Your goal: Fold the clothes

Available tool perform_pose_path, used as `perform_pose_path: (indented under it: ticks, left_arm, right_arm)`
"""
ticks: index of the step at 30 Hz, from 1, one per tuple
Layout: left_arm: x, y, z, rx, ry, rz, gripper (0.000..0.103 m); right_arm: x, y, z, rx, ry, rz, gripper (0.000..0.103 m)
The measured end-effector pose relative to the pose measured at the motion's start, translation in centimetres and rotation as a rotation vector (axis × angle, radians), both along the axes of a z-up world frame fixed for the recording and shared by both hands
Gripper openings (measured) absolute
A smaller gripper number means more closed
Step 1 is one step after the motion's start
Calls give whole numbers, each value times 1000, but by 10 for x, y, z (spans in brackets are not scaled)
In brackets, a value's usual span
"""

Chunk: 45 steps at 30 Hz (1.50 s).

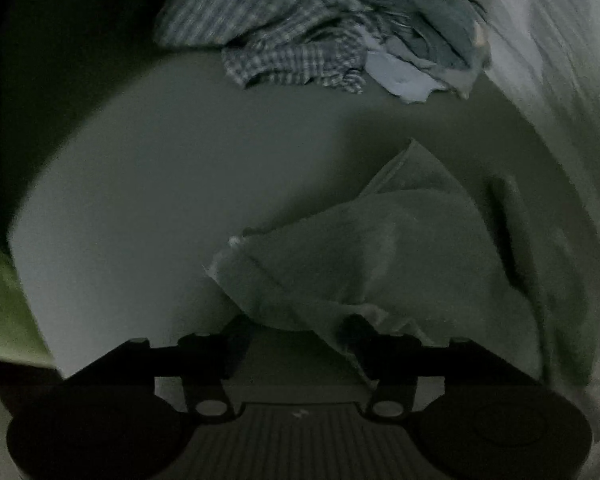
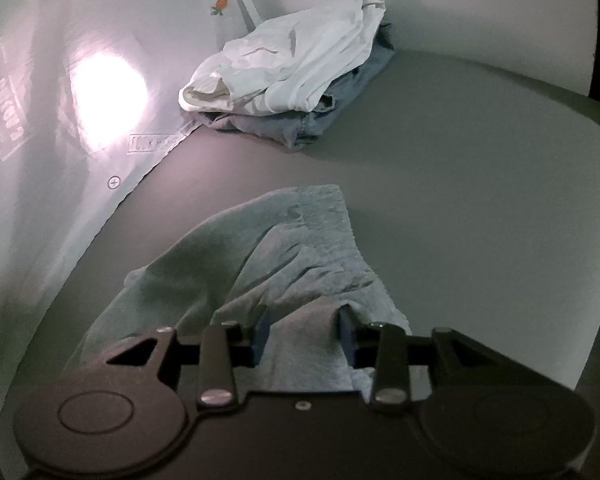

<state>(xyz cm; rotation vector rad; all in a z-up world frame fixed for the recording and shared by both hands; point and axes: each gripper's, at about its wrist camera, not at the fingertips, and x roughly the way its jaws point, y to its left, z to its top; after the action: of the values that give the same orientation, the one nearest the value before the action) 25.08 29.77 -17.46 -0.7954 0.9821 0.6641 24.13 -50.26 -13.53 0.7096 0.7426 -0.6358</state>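
My left hand-held gripper [image 1: 296, 344] stands spread at the pale green towel's [image 1: 380, 248] near edge, pinching nothing. My right hand-held gripper [image 2: 303, 334] is spread too, towel [image 2: 300, 240] bunched loosely between its fingers. Beyond the towel on the worktop [image 2: 460, 184] sits a folded stack [image 2: 296, 80]; a blurred, cut-off clothes heap [image 1: 320, 40] lies farther back.
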Motion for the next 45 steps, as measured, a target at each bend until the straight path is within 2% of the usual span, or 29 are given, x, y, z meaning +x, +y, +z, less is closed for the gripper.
perform_pose_path:
  ticks: [4,6,7,10,12,16,21,23,25,28,31,34,35,38,40,42,45]
  left_arm:
    - [0,4,-3,-37,-73,67,54]
    - [1,3,-3,-27,-97,85,29]
    - [1,2,-1,-17,-106,95,7]
    - [1,-3,9,38,-126,119,5]
    - [-3,-11,28,97,-137,110,5]
    - [-31,-25,89,160,-223,127,5]
    - [-67,-37,173,310,-320,193,4]
    - [-64,-42,199,370,-341,194,4]
    - [-46,-48,212,435,-335,160,4]
    - [11,-48,195,527,-267,56,7]
    - [77,-28,145,502,-137,-20,12]
    - [112,-16,107,427,-12,-40,19]
    - [115,-15,98,406,7,-44,25]
    - [100,-24,85,384,-4,-80,42]
    - [85,-30,75,389,14,-112,45]
    - [70,-31,62,380,64,-104,47]
    - [38,-25,39,324,136,-66,47]
  right_arm:
    - [1,-8,-3,35,-17,-34,40]
    - [-1,-12,-5,58,-30,-53,40]
    - [-2,-14,-5,69,-35,-59,40]
    - [-4,-20,-6,85,-50,-68,40]
    - [-5,-22,-5,71,-51,-65,40]
    - [-1,-28,-4,11,-31,-47,40]
    - [8,-41,-8,10,-34,-38,40]
    - [10,-46,-11,29,-39,-47,40]
    - [13,-48,-12,35,-42,-48,40]
    - [18,-47,-14,19,-39,-42,40]
    - [22,-47,-17,29,-44,-41,40]
    - [23,-48,-16,24,-44,-39,44]
    - [21,-48,-15,11,-42,-35,45]
    - [15,-47,-15,-24,-23,-31,46]
    - [10,-46,-18,-34,-4,-30,46]
    - [8,-48,-24,-33,14,-27,46]
    - [7,-53,-32,-32,38,-19,46]
